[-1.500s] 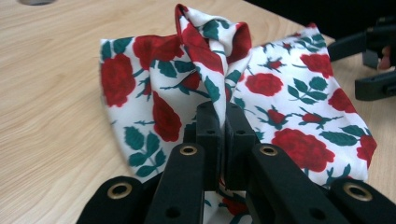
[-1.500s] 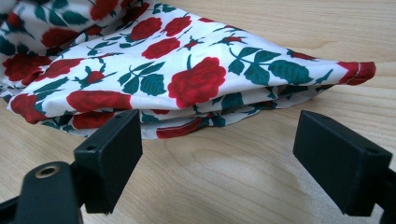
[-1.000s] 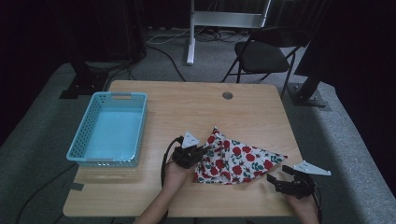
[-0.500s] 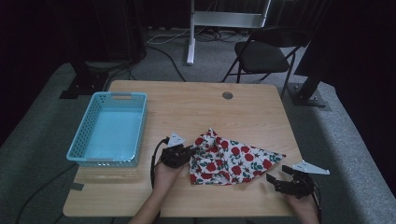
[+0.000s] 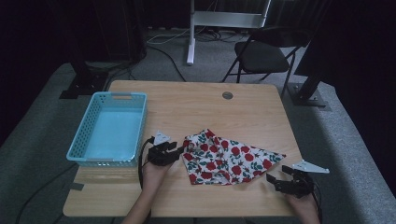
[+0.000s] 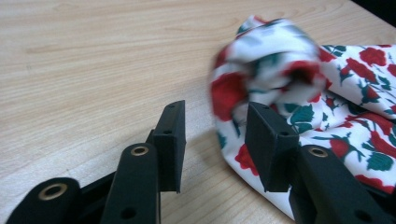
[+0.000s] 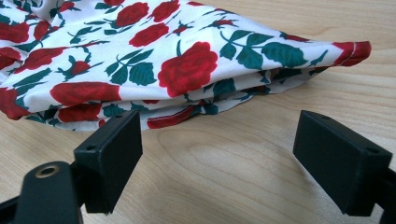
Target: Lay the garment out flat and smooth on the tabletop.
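Observation:
A white cloth with red roses (image 5: 229, 157) lies folded and rumpled on the wooden table (image 5: 243, 112). My left gripper (image 5: 177, 150) sits at the cloth's left edge. Its jaws have just been opening, and they now stand apart with bare wood in the gap (image 6: 215, 123). The bunched cloth corner (image 6: 275, 60) rises just beyond the right-hand jaw. My right gripper (image 5: 272, 181) rests near the table's front right, open, a little short of the cloth's pointed right end. In the right gripper view the cloth (image 7: 187, 65) lies ahead of the widely spread jaws (image 7: 217, 144).
A light blue plastic basket (image 5: 119, 95) stands at the table's left side, close to my left hand. A round cable hole (image 5: 227, 95) is in the far part of the tabletop. A dark folding chair (image 5: 266, 53) stands on the floor behind the table.
My left gripper slid left along the table and its jaws opened, letting go of the cloth's left corner, which now sits bunched. The right gripper kept still.

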